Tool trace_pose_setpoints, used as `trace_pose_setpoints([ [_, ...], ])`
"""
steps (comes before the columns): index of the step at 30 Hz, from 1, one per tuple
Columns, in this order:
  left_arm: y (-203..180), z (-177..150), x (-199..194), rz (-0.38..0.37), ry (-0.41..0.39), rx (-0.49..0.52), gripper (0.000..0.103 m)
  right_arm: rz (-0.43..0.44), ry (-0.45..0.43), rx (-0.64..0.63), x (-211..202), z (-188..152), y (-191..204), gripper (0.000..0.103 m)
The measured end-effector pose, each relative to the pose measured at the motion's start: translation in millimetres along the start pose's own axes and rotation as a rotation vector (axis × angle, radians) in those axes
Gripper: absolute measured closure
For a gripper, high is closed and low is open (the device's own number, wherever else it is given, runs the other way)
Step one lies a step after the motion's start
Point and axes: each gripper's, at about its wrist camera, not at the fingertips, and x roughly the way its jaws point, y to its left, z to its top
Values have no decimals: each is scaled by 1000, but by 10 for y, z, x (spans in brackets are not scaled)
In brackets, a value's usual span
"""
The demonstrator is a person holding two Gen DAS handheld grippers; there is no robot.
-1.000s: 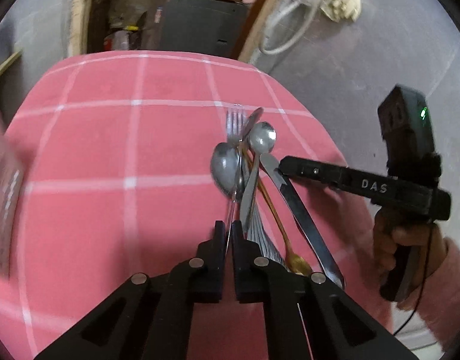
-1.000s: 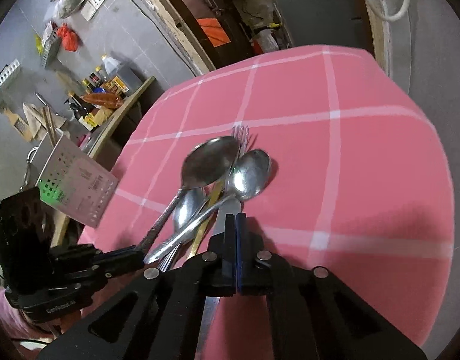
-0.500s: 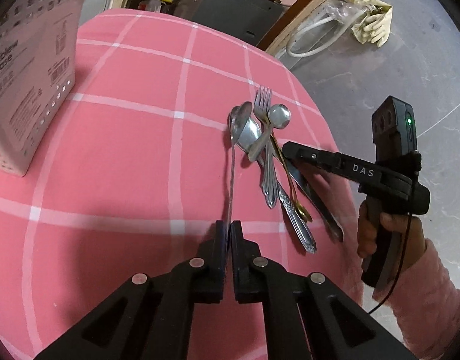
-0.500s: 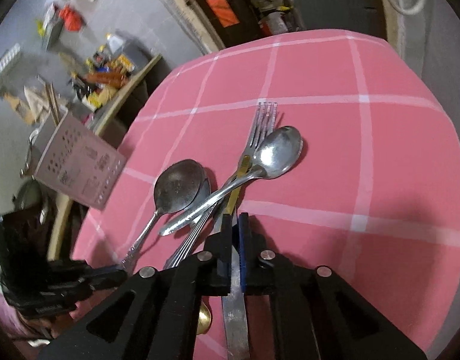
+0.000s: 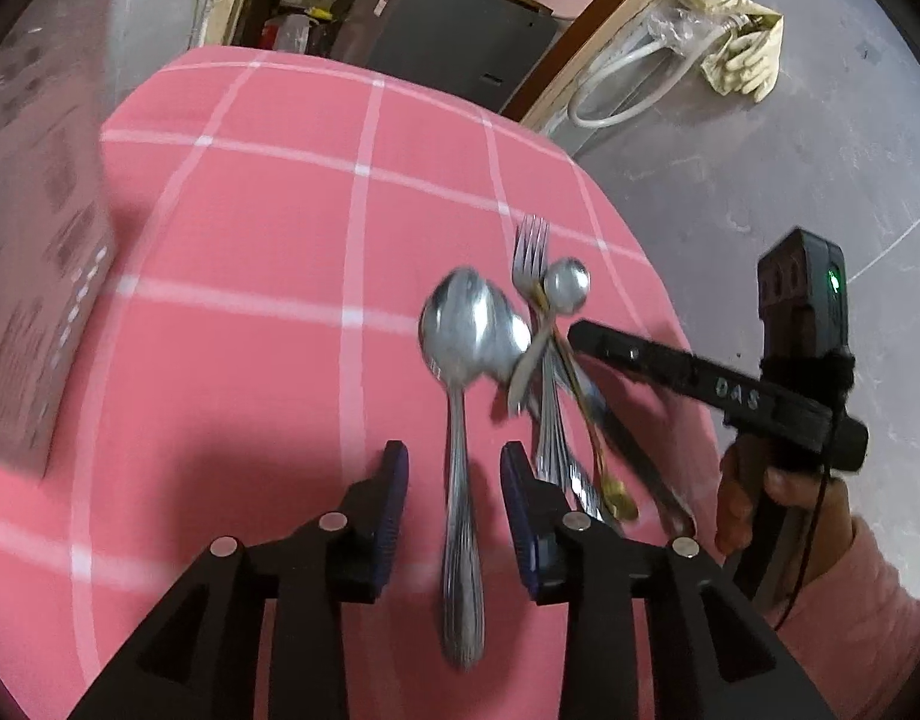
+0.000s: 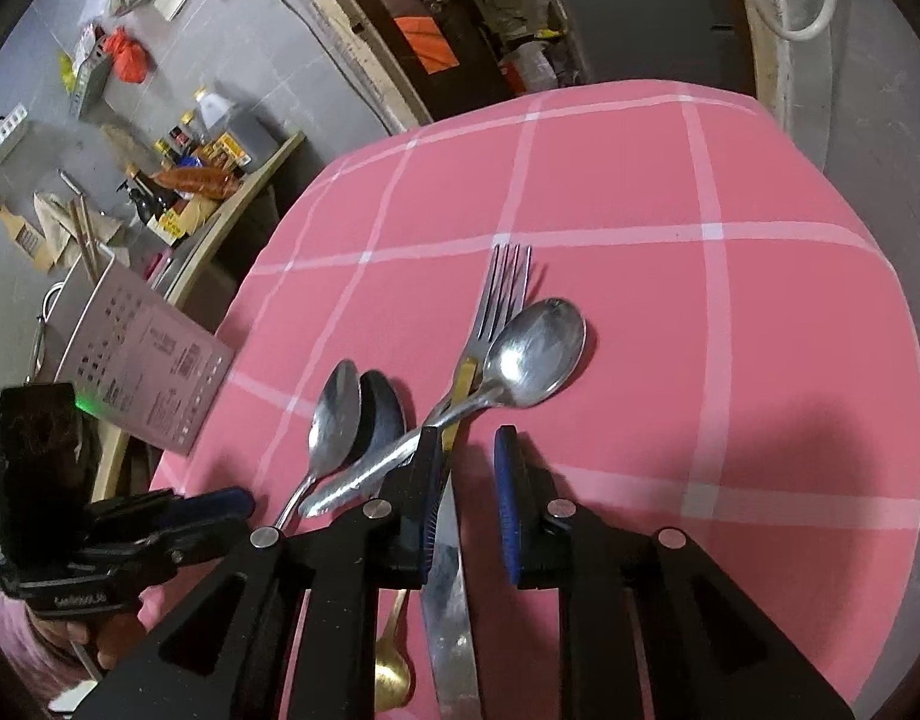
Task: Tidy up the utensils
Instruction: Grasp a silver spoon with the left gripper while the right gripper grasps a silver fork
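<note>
Spoon (image 5: 460, 420) drops free as left gripper (image 5: 454, 492) fingers open; right gripper (image 6: 469, 492) opens narrowly, releasing the knife (image 6: 451, 600).

Your left gripper (image 5: 454, 483) is opening around a big spoon (image 5: 463, 420), pads clear of it; the other cutlery (image 5: 556, 372) lies piled near the counter's (image 5: 250, 300) right edge.

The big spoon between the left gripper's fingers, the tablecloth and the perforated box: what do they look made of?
Big spoon: polished metal, probably stainless steel, given its mirror glare and ribbed handle. Tablecloth: apparently woven fabric, matte pink with white grid lines, draping softly over the table edge. Perforated box: likely thin plastic or sheet metal; pale matte walls with punched holes and a printed label; material unclear.
</note>
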Motion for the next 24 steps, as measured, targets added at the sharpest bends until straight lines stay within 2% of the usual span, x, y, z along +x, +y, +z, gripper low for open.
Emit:
trace_pose_setpoints([
  [5,11,249,181,-12,-17,28,67,19,-21,-1,9,31,-34,87],
  [10,41,454,344,-33,-22,28,67,-34,-46,-16,-61,110,-111,84],
  [15,17,568,456,-84,-19,57,67,30,-42,43,12,242,-364,83],
  [19,-1,601,491,-106,-9,77,68,64,-36,31,121,311,-410,83],
  [21,-4,603,498,-100,-5,85,73,79,-36,24,164,332,-403,83],
  [23,6,601,512,-95,7,88,85,94,-37,24,205,341,-386,83],
  [24,4,600,520,-89,11,88,87,97,-38,25,219,341,-378,87],
])
